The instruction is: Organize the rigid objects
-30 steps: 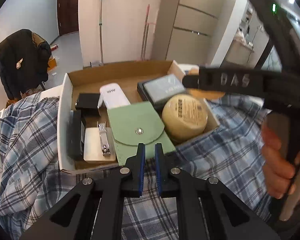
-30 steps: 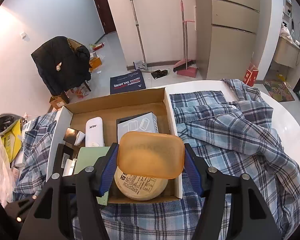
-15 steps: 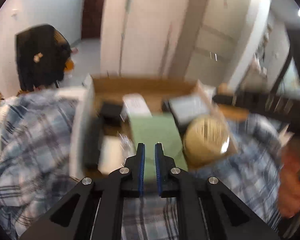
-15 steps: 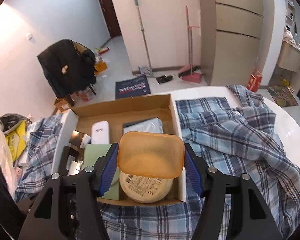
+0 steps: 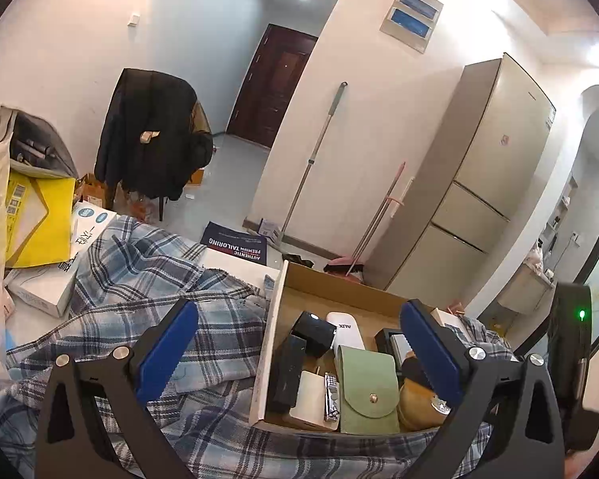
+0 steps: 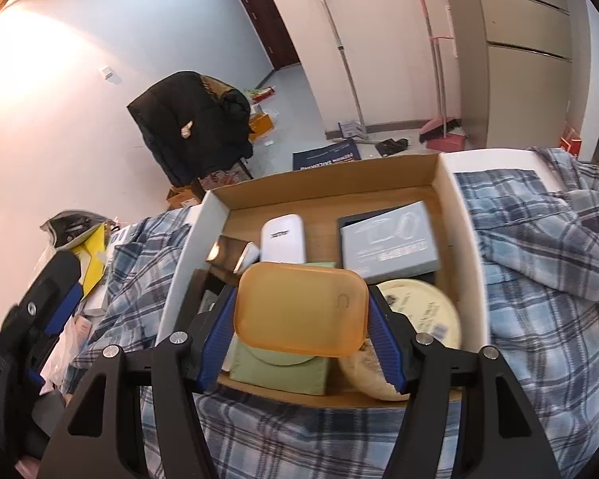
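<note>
While the right tongs (image 6: pixel 301 343) clamp an orange translucent case (image 6: pixel 301 309) by its two short sides, their blue pads (image 6: pixel 215 337) press flat against it and hold it just above the near end of the cardboard box (image 6: pixel 327 181). Directly beneath the case lies a green pouch (image 6: pixel 279 371), and beside that, toward the right wall of the box, a round cream tin (image 6: pixel 427 311) rests on its base. Farther in sit a grey-blue carton (image 6: pixel 391 241), a white device (image 6: pixel 282 237) and a small shiny box (image 6: pixel 229 253) against the left wall.

On the other side, the left tongs (image 5: pixel 297 343) are opening, their blue pads (image 5: pixel 167 345) already spread wide with nothing between them; they hover over the checked cloth (image 5: pixel 139 279) and the near left corner of the same box (image 5: pixel 267 343). Seen from that wrist, the green pouch (image 5: pixel 369 391) shows its snap flap, with nail clippers (image 5: pixel 330 397) and a pale block (image 5: pixel 309 399) to its left and black boxes (image 5: pixel 299 351) along the white wall.

The checked cloth (image 6: pixel 539 259) covers the white counter (image 6: pixel 491 157) around the box. Beyond it stand a chair draped in a black jacket (image 6: pixel 195 123), a mop (image 5: pixel 311 159), a pink broom (image 6: pixel 439 80), a tall fridge (image 5: pixel 479 167) and a dark door (image 5: pixel 271 88).
</note>
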`<state>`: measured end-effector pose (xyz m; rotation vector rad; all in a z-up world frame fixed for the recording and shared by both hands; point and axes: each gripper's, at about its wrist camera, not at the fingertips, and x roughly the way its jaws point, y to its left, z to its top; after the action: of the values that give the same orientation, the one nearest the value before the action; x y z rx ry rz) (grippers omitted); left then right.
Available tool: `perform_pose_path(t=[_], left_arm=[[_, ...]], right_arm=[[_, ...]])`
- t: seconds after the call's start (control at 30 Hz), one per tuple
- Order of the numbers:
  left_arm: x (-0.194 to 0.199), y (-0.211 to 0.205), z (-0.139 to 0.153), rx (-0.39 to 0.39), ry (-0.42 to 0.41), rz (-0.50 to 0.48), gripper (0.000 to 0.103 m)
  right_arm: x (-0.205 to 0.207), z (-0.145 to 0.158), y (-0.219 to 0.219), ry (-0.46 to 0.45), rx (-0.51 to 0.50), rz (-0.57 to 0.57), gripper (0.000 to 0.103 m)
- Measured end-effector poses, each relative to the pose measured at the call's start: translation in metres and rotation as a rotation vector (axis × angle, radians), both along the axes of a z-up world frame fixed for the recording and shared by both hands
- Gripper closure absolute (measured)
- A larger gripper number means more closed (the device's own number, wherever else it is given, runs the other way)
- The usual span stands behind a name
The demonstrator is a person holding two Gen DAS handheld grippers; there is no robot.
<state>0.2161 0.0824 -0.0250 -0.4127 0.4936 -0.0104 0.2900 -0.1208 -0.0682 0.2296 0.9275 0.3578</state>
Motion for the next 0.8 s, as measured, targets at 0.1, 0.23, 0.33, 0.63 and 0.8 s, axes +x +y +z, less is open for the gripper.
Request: perform_pose_path(t=[0.1,0.23,0.33,0.63,0.8], left_arm=[[0.002,0.002,-0.001,0.007,0.020,0.011,0.001],[-0.001,0.000,0.001,0.015,0.031,0.025,0.001],[-0.007,-0.003,0.010,0.039,0.007,0.028,0.001],[-0.026,-0.019,0.039,0.148,-0.088,0.018,0.001],[-0.048,-0.028,0.069,0.218,-0.185,0.013,0.001]], right_arm=[[-0.005,-0.001,0.012,-0.025,-0.068,0.016,0.041],[-0.010,-0.002,0.026,-0.040,-0.102,0.069,0.041],[-0.011,-0.003,0.029,-0.050,-0.137,0.055,0.032],[-0.021,0.030,0.013,-0.190,-0.215,-0.023,0.022],[-0.040,0.073,-0.003,-0.334,-0.255,-0.093,0.016]])
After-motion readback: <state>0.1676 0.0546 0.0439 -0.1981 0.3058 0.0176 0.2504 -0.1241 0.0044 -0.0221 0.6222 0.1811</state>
